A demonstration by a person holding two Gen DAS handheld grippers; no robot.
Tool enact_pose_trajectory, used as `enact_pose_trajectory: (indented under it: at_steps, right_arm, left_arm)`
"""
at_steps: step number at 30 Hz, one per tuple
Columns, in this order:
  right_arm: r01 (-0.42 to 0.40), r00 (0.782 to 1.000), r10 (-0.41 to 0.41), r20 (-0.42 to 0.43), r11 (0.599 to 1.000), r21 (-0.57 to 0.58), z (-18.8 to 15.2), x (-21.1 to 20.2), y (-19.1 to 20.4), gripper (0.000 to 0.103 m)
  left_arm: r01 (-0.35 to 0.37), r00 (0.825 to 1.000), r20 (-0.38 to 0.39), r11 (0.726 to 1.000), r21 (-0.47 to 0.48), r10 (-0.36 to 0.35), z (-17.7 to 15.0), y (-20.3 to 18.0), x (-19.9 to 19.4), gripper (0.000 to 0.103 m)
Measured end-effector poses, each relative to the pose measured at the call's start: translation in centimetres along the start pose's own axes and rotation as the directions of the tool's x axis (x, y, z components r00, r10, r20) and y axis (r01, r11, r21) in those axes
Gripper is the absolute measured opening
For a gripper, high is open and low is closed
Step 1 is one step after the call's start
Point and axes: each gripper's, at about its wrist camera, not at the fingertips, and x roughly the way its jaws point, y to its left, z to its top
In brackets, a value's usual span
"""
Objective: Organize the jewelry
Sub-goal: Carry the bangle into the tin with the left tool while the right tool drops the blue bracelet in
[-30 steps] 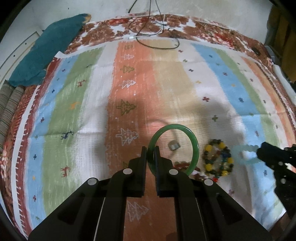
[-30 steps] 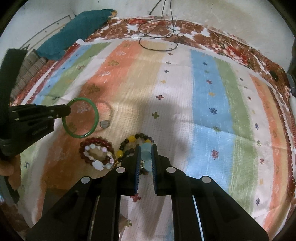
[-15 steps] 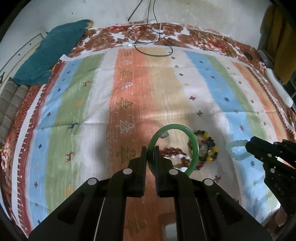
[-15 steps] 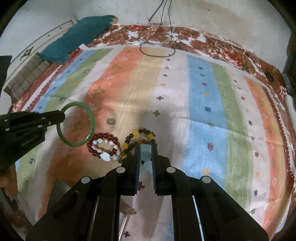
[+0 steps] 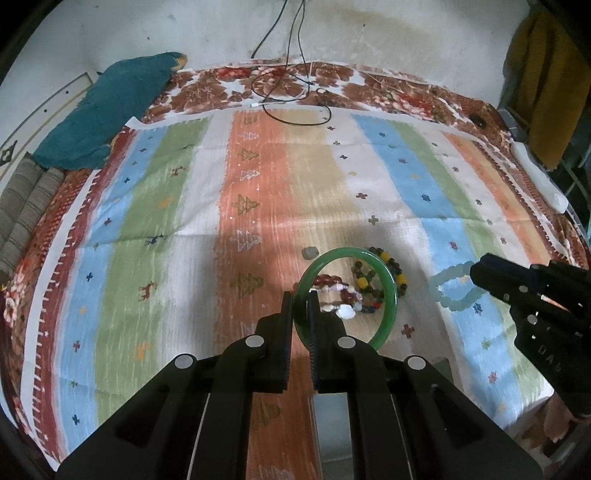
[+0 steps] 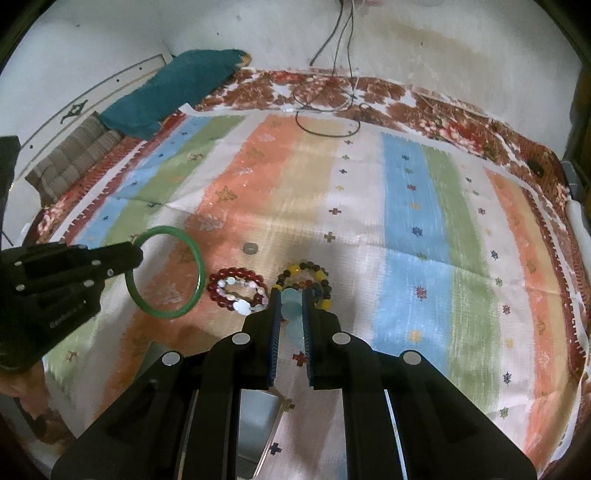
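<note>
Surface: a striped cloth (image 5: 280,177) in orange, beige, blue, green and white bands with small cross and tree motifs, laid over a red-brown floral spread (image 5: 388,96). Behind it, a stained pale wall (image 5: 388,33). Dark cables (image 5: 295,85) hang down the wall and loop onto the far edge of the spread. A teal cloth bundle (image 5: 110,110) lies at the far left corner, with a grey ribbed cushion (image 5: 26,214) beside it.

Your left gripper (image 5: 301,306) has its jaws clamped on the rim of the green bangle (image 5: 388,291). The bangle is held off the cloth, standing on edge; its ring opens toward the left wrist camera, so beads on the cloth show through it. In the right wrist view the same bangle (image 6: 184,310) projects from the left fingertips toward the middle of the cloth.

Your right gripper (image 6: 291,306) has its jaws closed on the pale blue bead bracelet (image 6: 291,314), also lifted. In the left wrist view the bracelet (image 5: 456,291) hangs as a loop off the right fingertips, its long axis roughly level and running away from the gripper.

On the cloth: a red and white bead bracelet (image 6: 238,288) and a dark and yellow bead bracelet (image 6: 314,277), just beside each other. A small grey ring (image 6: 250,248) lies near them, farther from you. A grey box edge (image 6: 255,424) shows under your right gripper; its contents cannot be made out.
</note>
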Motion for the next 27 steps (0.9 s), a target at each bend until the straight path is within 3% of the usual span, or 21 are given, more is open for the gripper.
enact_pose_trajectory:
  at_steps: [27]
  right_arm:
    - [-0.043,0.997,0.044,0.055,0.999,-0.02,-4.2,-4.8,2.6,0.012]
  left_arm:
    - [-0.007,1.0,0.02,0.998,0.06,0.005,-5.3,-1.7,-3.7,0.007]
